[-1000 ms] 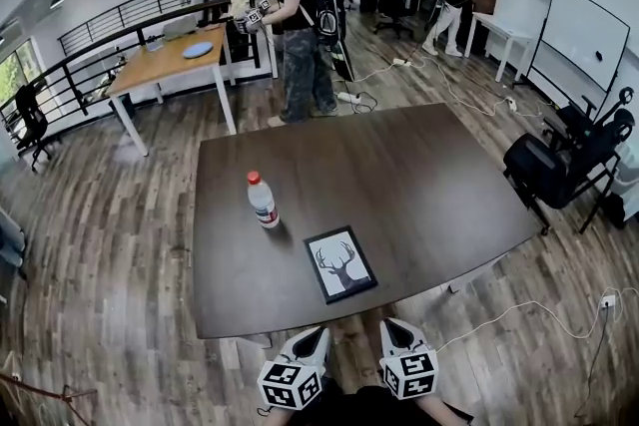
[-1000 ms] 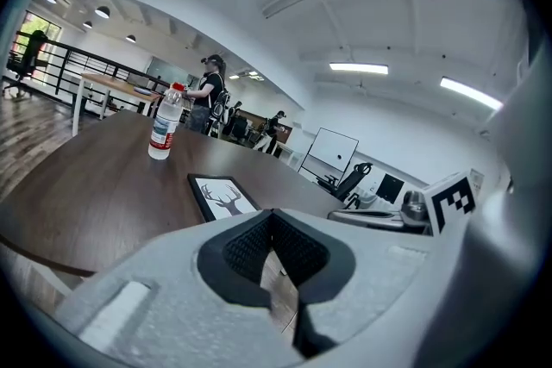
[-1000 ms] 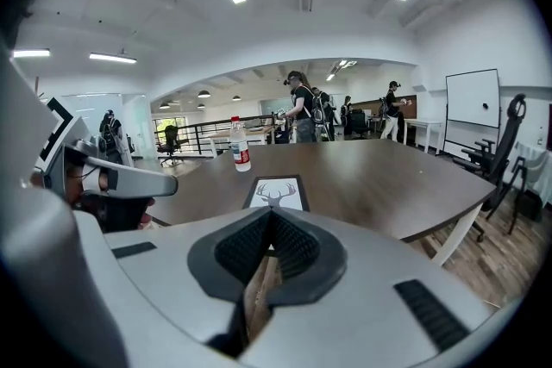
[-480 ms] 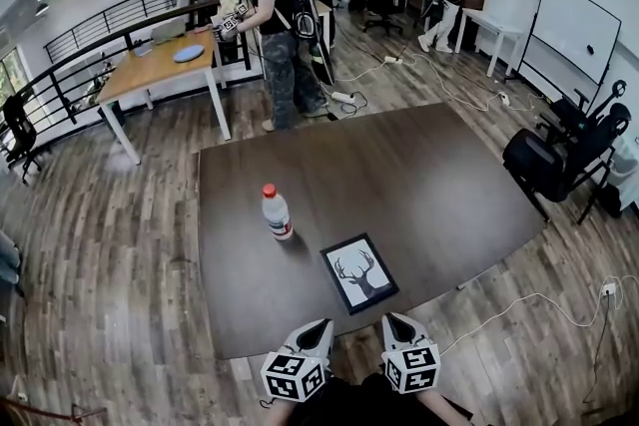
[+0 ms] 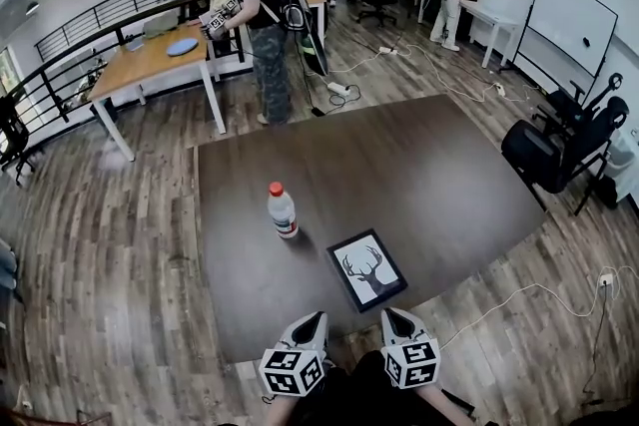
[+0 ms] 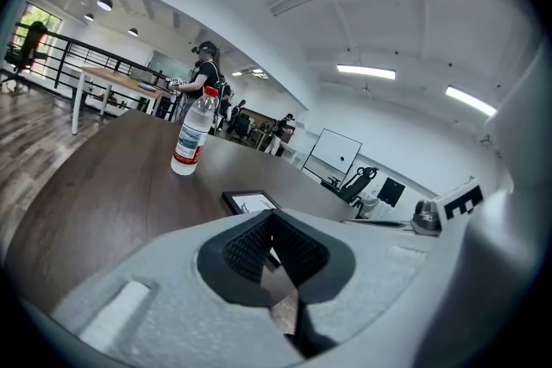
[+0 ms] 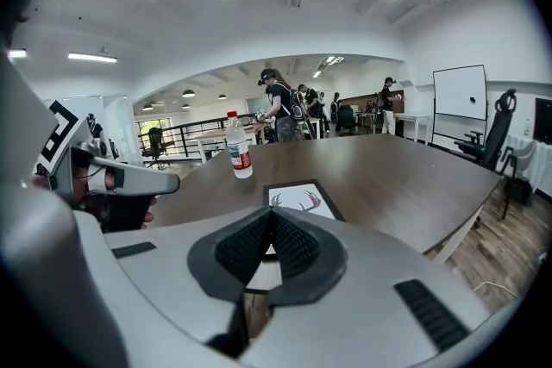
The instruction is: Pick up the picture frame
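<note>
A black picture frame [image 5: 366, 269] with a deer-antler print lies flat near the front edge of the dark brown table [image 5: 419, 175]. In the left gripper view the picture frame [image 6: 248, 202] shows just past the jaws, and in the right gripper view the picture frame [image 7: 299, 197] lies straight ahead. My left gripper [image 5: 313, 321] and right gripper [image 5: 392, 317] hover side by side just short of the table's front edge, both shut and holding nothing. The left gripper [image 6: 272, 215] and the right gripper [image 7: 271, 215] each show their pads pressed together.
A water bottle [image 5: 283, 211] with a red cap stands upright on the table, left of and behind the frame. Office chairs [image 5: 547, 155] stand at the table's right. A person [image 5: 260, 20] stands behind the table by a wooden desk [image 5: 155, 60]. Cables run across the floor.
The table, the frame and the bottle have shifted right and nearer in the head view as I came closer. Both grippers have stayed shut and side by side.
</note>
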The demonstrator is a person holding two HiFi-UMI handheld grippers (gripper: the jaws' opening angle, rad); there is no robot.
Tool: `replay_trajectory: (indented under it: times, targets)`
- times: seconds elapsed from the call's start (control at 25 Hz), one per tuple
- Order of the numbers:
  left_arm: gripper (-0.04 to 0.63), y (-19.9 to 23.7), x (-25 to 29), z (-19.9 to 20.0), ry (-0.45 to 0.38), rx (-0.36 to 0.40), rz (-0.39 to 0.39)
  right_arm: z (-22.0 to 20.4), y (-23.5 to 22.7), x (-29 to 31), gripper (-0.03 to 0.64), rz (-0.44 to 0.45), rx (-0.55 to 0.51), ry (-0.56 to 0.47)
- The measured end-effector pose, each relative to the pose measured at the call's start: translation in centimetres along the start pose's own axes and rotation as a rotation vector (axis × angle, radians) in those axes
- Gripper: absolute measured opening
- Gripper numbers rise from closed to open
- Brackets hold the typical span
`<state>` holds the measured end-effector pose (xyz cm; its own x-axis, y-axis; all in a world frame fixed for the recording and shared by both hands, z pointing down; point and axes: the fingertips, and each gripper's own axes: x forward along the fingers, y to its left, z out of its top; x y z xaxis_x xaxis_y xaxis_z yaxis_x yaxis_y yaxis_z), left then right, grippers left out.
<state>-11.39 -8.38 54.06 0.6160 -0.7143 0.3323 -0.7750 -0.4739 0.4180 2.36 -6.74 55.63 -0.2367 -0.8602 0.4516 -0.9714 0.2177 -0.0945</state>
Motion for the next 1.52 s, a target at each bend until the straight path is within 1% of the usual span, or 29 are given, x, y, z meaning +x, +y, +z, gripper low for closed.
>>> replay_trajectory:
  times: [0.12,0.36,0.68,1.0,1.08,1.24,1.4,1.52]
  targets:
    - [0.009,0.5,0.3,-0.4,0.022,-0.031,-0.009,-0.3,0.1,0.2,0.006,-0.004,0.002,0.013]
    - [0.009,1.1,1.4,-0.3,0.037,-0.059,-0.015,-0.5,-0.3,1.5,0.006,0.001,0.017,0.042]
    - [0.011,2.3,3.5,0.5,0.041,-0.084,0.029,0.7,-1.4,4.2,0.006,0.04,-0.011,0.055]
    - [0.011,2.6,7.6,1.2,0.046,-0.13,0.089,2.6,-5.6,7.8,0.006,0.067,-0.02,0.07]
    - [0.009,2.4,9.0,0.9,0.071,-0.142,0.087,2.8,-6.8,8.6,0.006,0.072,-0.025,0.085]
    - [0.011,1.5,12.0,0.0,0.149,-0.196,0.057,3.4,-9.0,10.3,0.006,0.086,-0.043,0.109]
    - [0.01,1.8,14.0,-0.4,0.188,-0.222,0.09,3.9,-10.6,12.1,0.006,0.103,-0.06,0.127]
    - [0.01,1.7,15.2,-0.6,0.218,-0.236,0.101,3.9,-11.7,13.1,0.006,0.112,-0.063,0.15]
